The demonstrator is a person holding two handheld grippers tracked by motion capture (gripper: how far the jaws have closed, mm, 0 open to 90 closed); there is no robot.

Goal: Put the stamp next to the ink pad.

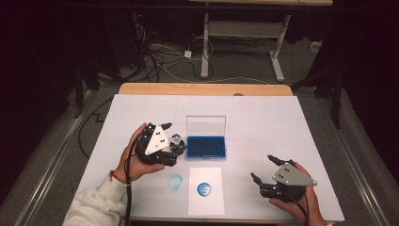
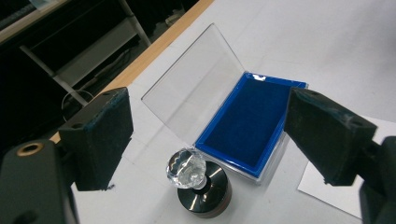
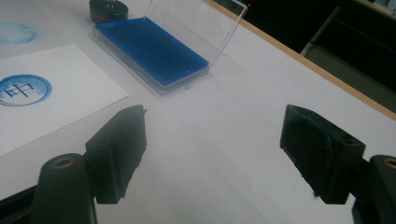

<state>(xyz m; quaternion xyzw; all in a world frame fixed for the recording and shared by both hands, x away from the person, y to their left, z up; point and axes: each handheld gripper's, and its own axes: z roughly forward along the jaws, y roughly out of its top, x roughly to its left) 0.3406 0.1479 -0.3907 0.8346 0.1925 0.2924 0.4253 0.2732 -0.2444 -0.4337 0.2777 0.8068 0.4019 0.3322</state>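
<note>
1. Two grippers are over the white table (image 1: 263, 127). The left gripper (image 1: 172, 141) is near the middle, and its own body covers most of the stamp (image 1: 176, 140) in the high view, so there only a bit of the clear knob can be seen.
2. In the left gripper view the stamp (image 2: 198, 184) stands upright on the table, just beside the near-left corner of the ink pad (image 2: 252, 123). It has a faceted clear knob on a dark round base. I cannot tell if the base touches the pad case.
3. The left jaws stand wide apart, one at each side of the stamp and above it. The pads (image 2: 105, 133) do not touch it, so this gripper holds nothing.
4. The pad case is open and its clear lid (image 2: 191, 91) stands up at the far side. Through the lid the table edge looks faint.
5. The right gripper (image 1: 264, 168) is near the front right corner of the table, well apart from the stamp. Its jaws are also wide open with only bare table between them.
6. In the right gripper view the stamp (image 3: 108, 9) is cut off by the top edge, only its dark base is seen.
7. One paper (image 1: 205, 190) lies in front of the pad and carries a round blue print (image 1: 203, 189). The sign inside it is too small to read in the high view.
8. Beside the paper, a pale blue ring (image 1: 175, 181) is on the table itself, blurred and faint.
</note>
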